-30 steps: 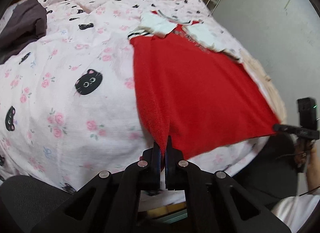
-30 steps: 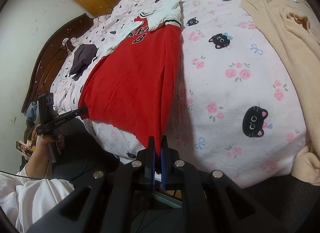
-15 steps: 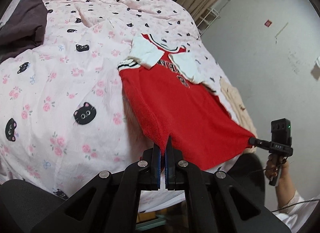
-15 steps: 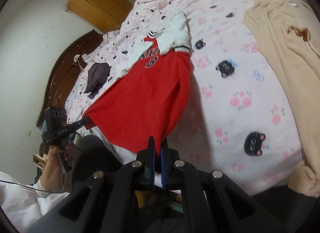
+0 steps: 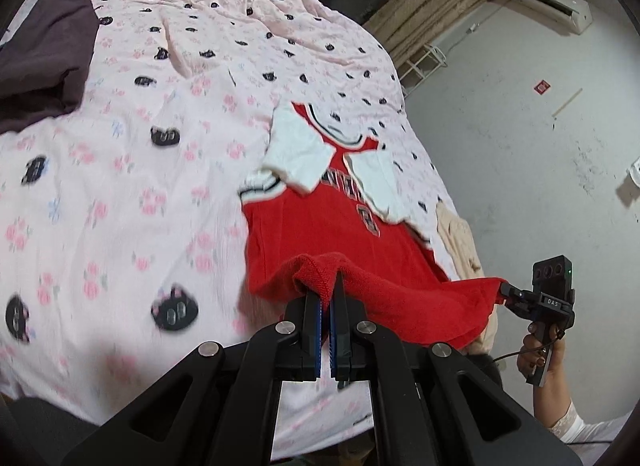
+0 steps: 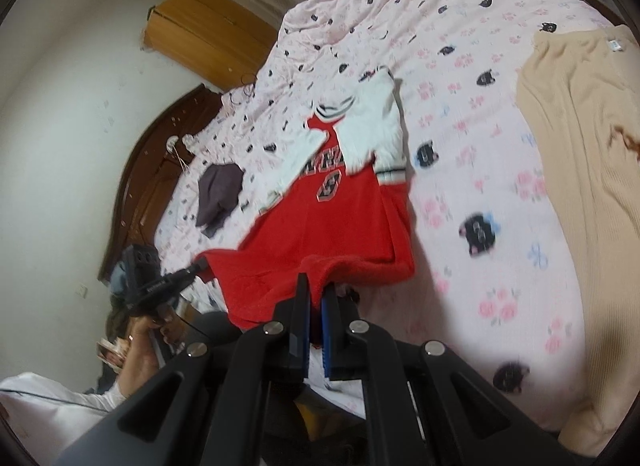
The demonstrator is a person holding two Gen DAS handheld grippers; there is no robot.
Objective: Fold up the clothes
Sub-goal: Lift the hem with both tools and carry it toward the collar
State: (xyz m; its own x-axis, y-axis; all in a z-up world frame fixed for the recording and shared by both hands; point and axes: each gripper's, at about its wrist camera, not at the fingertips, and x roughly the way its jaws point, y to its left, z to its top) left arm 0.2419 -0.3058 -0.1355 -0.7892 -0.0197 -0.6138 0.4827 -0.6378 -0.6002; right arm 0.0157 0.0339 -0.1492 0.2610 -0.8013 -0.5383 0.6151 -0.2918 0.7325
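Note:
A red jersey shirt [image 5: 320, 225] with white sleeves and a number on its chest lies on the pink cat-print bedspread [image 5: 140, 153]. My left gripper [image 5: 327, 286] is shut on one bottom corner of the hem, lifted off the bed. My right gripper [image 6: 316, 286] is shut on the other bottom corner of the red jersey shirt [image 6: 340, 217]. The hem hangs stretched between both grippers and curls back over the shirt's lower part. Each gripper shows in the other's view, the right gripper [image 5: 506, 290] at the right and the left gripper [image 6: 200, 266] at the left, each held in a hand.
A dark garment [image 5: 44, 57] lies at the bed's far left. A beige sweater [image 6: 580, 153] lies spread on the bed right of the shirt. A wooden headboard [image 6: 136, 185], a wooden cabinet [image 6: 204, 33] and white walls border the bed.
Both grippers have risen and carried the shirt's bottom hem up and toward the collar. The lower part of the shirt has come off the bed and now folds over.

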